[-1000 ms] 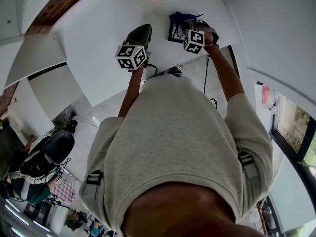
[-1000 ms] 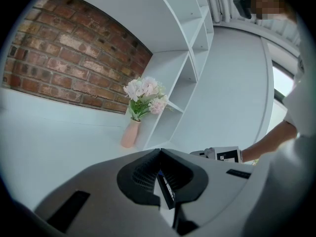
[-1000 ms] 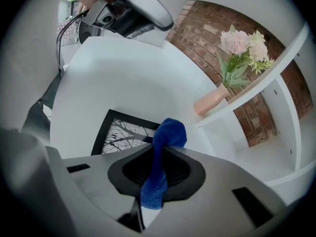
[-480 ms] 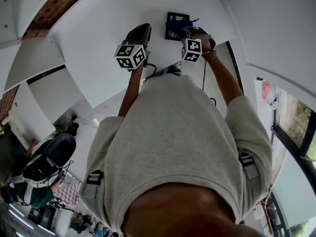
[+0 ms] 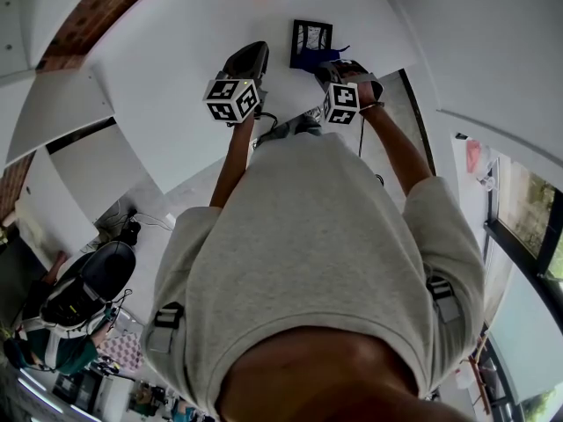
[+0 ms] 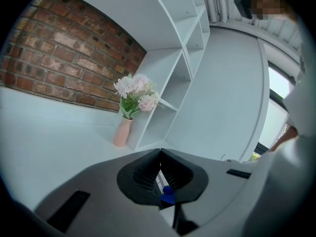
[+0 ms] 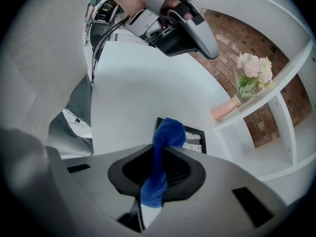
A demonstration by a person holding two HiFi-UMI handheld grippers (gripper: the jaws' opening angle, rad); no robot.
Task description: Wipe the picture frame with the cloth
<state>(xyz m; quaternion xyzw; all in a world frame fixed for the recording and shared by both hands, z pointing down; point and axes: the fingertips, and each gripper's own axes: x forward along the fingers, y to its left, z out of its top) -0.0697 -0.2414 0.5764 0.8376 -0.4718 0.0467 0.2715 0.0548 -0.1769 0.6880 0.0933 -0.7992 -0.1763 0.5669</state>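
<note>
On the white table (image 5: 176,86), near shelves and brick wall: picture frame (image 5: 311,36), lying flat. Pinched tight in right gripper (image 7: 159,151), blue cloth (image 7: 168,131), at frame's near edge, contact unclear. Left gripper (image 6: 159,157) closed on nothing; wiping judged unfinished.

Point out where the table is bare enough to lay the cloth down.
Bare table lies left of the left gripper, toward the brick wall. Crowded around the frame, where the right gripper holds the cloth, and by the vase.

A pink vase (image 6: 122,131) of flowers (image 6: 134,90) stands beside white shelves (image 6: 182,73).
</note>
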